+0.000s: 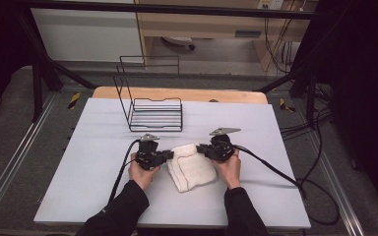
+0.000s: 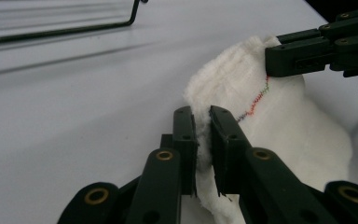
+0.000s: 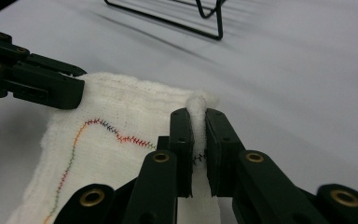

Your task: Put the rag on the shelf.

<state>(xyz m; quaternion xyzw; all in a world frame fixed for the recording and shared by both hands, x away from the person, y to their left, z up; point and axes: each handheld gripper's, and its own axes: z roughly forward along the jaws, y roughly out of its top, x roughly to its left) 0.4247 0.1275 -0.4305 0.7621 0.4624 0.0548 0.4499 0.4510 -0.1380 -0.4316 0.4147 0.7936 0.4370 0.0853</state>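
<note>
High view: a white cloth (image 1: 192, 167) is laid folded on the table (image 1: 93, 147), near-centre, between two hands. The left gripper (image 1: 170, 156) is clamped on the cloth's left far corner, the right gripper (image 1: 202, 148) on its right far corner. Both far corners are pinched at once, probably so the edge can be lifted evenly for a fold or a move. A wire rack (image 1: 152, 110) is set farther back, left of centre, well apart from the cloth.

Left gripper view: the left gripper (image 2: 203, 140) is seen with jaws pressed together on a bunched cloth (image 2: 279, 126) edge; fabric is squeezed between the pads. The right gripper (image 2: 272, 60) is seen farther off, biting the other corner. Coloured stitching (image 2: 256, 100) is visible between the two grips.

Right gripper view: the right gripper (image 3: 197, 135) is closed on a ridge of cloth (image 3: 121, 121), which is pushed up between the pads. The left gripper (image 3: 77, 91) is seen at the left, holding the opposite corner. The rack (image 3: 205, 21) is seen beyond, on the far side. The cloth is not yet raised; most of it is resting flat.
</note>
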